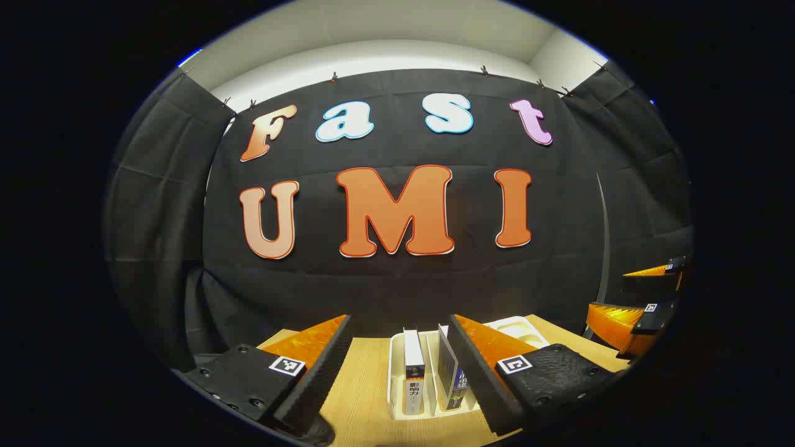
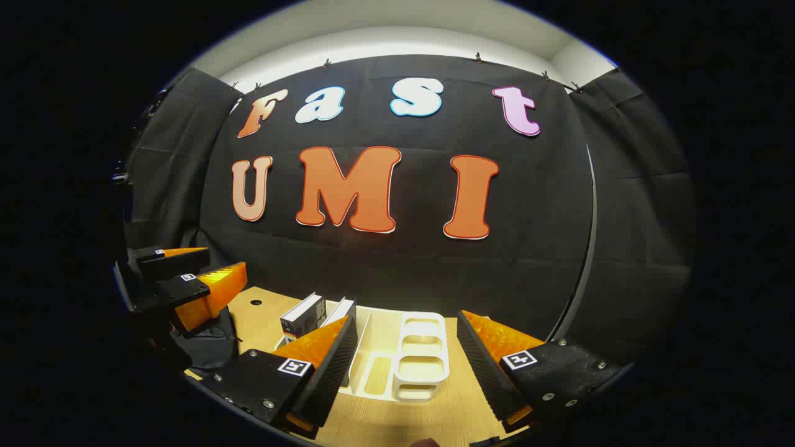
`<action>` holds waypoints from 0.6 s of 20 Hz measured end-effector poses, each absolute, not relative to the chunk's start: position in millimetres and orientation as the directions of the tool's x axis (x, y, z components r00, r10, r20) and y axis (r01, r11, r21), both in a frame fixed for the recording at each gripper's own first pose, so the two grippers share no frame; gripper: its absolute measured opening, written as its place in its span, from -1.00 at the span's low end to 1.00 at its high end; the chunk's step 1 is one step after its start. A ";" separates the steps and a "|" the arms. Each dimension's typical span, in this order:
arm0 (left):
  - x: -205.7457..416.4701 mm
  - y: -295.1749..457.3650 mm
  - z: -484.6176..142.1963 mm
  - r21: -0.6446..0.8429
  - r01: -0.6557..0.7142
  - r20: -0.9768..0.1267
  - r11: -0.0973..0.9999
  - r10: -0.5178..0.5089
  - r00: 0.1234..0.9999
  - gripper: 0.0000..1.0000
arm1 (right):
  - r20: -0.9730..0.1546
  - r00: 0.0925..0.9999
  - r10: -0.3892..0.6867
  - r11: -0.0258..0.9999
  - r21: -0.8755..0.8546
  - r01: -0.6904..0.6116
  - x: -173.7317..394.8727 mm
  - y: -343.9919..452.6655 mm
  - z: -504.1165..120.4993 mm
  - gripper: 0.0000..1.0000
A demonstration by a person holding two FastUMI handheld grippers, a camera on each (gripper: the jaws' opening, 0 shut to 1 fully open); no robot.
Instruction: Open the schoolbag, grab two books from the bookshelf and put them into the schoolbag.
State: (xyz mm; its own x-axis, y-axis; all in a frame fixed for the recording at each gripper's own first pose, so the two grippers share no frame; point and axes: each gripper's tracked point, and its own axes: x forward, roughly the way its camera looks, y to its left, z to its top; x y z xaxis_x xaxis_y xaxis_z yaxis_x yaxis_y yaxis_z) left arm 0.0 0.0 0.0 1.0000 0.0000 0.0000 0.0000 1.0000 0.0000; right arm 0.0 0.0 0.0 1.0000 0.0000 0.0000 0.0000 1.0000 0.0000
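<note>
Left gripper (image 1: 397,366): jaws wide, empty. Two books (image 1: 413,372) upright in white rack (image 1: 395,397) dead ahead between fingers. Right gripper (image 2: 407,363): wide, empty, rack ahead-left. Judgement: books rigid, moderately heavy, glossy covers slippery; pinch across spine near top.

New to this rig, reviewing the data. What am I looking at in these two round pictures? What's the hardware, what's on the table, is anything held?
No robot arm: a person carries a two-finger gripper in each hand, and each has a fisheye camera looking along its fingers.

In the left gripper view, the left gripper is open and holds nothing; ahead, two books stand upright in a white rack on the wooden table. The right gripper shows at the far right.

In the right gripper view, the right gripper is open over the rack's empty slots. Dark fabric, possibly the schoolbag, lies at the left.
</note>
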 end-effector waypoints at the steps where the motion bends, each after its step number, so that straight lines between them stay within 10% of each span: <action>1: -1.0 -0.2 -1.1 -0.003 0.000 -0.004 1.000 0.000 1.000 1.00 | 0.000 1.000 0.002 1.000 0.001 -0.002 -0.6 0.6 0.7 0.90; 12: -3.1 -1.8 0.4 0.006 0.001 -0.001 1.000 -0.001 1.000 0.92 | 0.000 1.000 0.007 1.000 0.001 -0.007 1.8 2.0 0.1 0.90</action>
State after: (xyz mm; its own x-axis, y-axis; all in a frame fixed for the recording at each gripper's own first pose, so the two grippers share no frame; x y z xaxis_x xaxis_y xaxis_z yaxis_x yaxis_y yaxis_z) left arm -3.1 -1.8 0.4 1.0000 -0.0013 -0.0011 0.0013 1.0000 0.0056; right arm 1.8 2.0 0.1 1.0000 0.0071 -0.0001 -0.0071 1.0000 0.0010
